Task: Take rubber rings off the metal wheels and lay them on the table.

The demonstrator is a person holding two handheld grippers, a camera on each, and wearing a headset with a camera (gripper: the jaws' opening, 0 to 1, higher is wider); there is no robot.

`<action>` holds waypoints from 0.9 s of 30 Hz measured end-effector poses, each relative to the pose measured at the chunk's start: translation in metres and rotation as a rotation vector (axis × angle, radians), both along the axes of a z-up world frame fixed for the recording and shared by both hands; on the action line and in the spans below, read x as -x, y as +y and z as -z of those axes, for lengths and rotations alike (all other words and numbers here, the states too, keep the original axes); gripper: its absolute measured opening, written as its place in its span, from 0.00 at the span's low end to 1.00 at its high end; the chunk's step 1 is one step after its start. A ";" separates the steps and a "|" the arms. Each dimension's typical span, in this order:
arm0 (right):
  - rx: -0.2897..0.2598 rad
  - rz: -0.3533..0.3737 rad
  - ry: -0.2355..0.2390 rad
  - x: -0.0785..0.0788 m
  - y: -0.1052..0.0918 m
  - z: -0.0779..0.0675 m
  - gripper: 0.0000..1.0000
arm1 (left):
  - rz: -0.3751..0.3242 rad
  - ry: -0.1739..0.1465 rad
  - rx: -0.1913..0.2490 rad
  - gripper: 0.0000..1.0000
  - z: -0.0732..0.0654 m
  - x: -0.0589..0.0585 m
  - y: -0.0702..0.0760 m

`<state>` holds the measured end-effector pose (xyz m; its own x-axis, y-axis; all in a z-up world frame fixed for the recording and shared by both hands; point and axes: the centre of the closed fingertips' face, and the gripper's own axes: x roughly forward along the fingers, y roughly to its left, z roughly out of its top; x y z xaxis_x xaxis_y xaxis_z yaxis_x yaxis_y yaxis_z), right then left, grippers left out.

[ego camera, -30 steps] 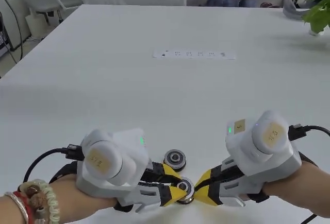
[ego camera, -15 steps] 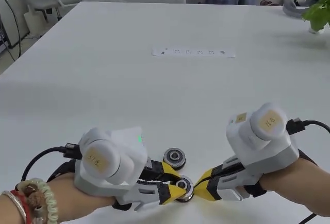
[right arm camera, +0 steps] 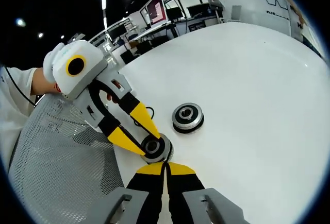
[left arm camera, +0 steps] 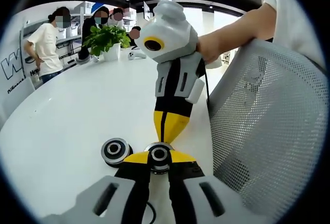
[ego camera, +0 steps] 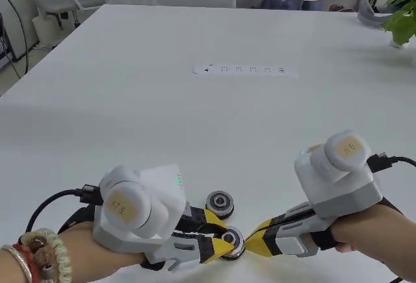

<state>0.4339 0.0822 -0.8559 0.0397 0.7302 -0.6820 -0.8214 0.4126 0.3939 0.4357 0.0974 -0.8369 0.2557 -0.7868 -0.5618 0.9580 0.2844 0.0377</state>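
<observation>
One wheel (left arm camera: 158,153) is clamped in the left claw (left arm camera: 159,158), low on the surface (ego camera: 195,120), probably so it's kept steady while its rubber ring (right arm camera: 165,151) gets peeled by the right claw (right arm camera: 165,166), pinched shut at the rim. A second wheel (ego camera: 220,202) is parked just beside.

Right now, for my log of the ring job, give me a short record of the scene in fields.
left gripper: shut on near wheel
right gripper: shut, tips at the near wheel's rim; whether it pinches the ring is unclear
far wheel: flat on table, apart from both grippers, dark ring on
</observation>
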 end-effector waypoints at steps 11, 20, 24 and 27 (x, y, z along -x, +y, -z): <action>-0.074 0.083 0.091 -0.002 0.001 -0.007 0.00 | -0.001 -0.001 0.001 0.07 0.000 0.000 0.000; -0.084 0.092 0.096 -0.002 0.003 -0.010 0.00 | 0.001 -0.004 0.008 0.07 0.000 0.000 0.000; -0.087 0.092 0.095 -0.002 0.004 -0.011 0.00 | -0.001 -0.004 0.011 0.07 0.000 0.000 0.001; -0.085 0.088 0.091 -0.002 0.005 -0.012 0.00 | -0.002 -0.003 0.012 0.07 0.000 0.000 0.000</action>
